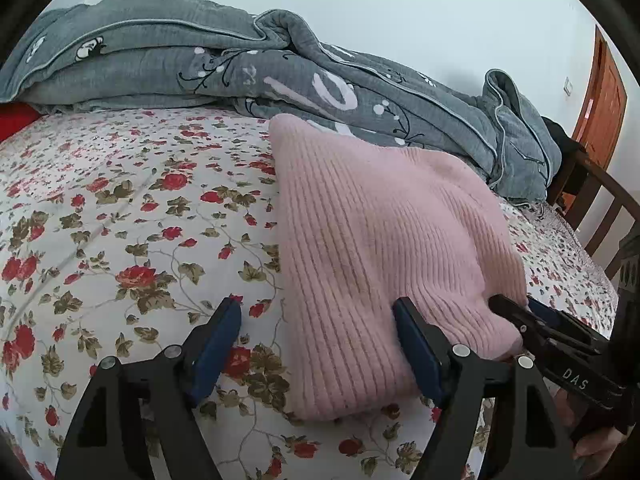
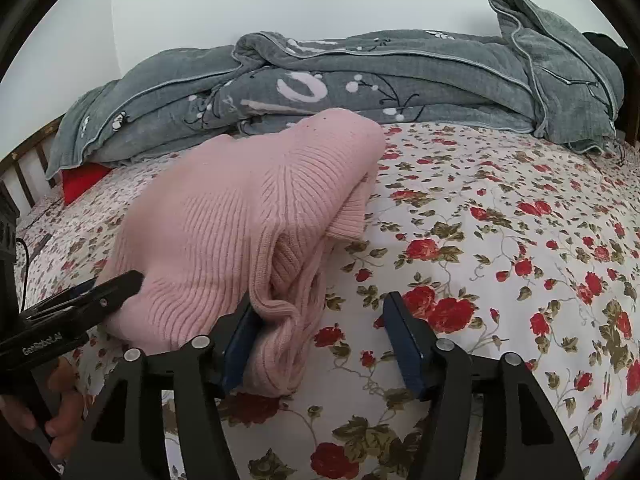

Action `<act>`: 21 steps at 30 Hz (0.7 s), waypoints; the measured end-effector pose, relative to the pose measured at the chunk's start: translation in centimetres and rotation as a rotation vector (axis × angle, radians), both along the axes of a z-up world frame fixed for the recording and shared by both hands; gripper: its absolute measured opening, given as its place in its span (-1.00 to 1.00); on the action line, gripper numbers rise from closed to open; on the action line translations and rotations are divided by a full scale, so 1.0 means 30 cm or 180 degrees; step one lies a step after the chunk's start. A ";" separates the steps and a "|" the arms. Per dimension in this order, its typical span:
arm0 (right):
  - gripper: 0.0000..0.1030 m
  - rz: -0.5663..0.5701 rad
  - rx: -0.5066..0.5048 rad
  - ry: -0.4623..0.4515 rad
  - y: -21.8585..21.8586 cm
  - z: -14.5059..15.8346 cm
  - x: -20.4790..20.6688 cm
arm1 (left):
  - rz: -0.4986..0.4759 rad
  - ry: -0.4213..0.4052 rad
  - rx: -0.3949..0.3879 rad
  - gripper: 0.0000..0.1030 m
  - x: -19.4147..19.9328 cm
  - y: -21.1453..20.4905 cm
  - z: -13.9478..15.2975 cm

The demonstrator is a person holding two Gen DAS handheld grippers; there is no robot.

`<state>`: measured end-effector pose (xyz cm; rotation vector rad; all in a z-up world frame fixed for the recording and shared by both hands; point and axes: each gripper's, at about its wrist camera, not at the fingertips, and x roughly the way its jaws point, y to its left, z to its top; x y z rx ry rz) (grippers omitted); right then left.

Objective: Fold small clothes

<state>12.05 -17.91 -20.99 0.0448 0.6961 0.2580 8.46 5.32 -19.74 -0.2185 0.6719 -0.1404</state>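
Both grippers stand with jaws spread wide, holding nothing. The left gripper [image 1: 318, 314] has one finger against the near edge of the folded pink sweater [image 1: 376, 232]; the right gripper [image 2: 320, 312] touches its bunched corner. The sweater lies on the floral bedsheet [image 1: 120, 208], before a grey quilt [image 1: 200, 64].

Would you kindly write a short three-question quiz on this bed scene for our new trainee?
1. True or false: both claws are open.
2. What lies behind the pink sweater? A) grey quilt B) wooden box C) laptop
3. Fill in: the floral sheet shows red ____.

Key: 1 true: the left claw and right claw are both open, each with one finger against the sweater. 2 A. 3 roses.
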 end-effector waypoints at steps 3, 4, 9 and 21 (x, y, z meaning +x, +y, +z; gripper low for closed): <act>0.29 -0.0034 -0.0078 -0.0023 0.007 0.000 -0.003 | 0.0034 -0.0002 0.0012 0.54 -0.001 0.000 -0.001; 0.29 -0.0034 -0.0068 -0.0017 0.005 -0.001 -0.001 | 0.0047 -0.0007 0.0043 0.55 -0.003 -0.005 0.000; 0.31 -0.0027 -0.0023 -0.0001 -0.004 -0.004 0.002 | 0.0053 -0.0005 0.0046 0.56 -0.005 -0.005 0.000; 0.34 -0.0023 -0.0003 0.0003 -0.004 -0.004 0.001 | 0.0072 -0.0011 0.0071 0.58 -0.006 0.001 0.000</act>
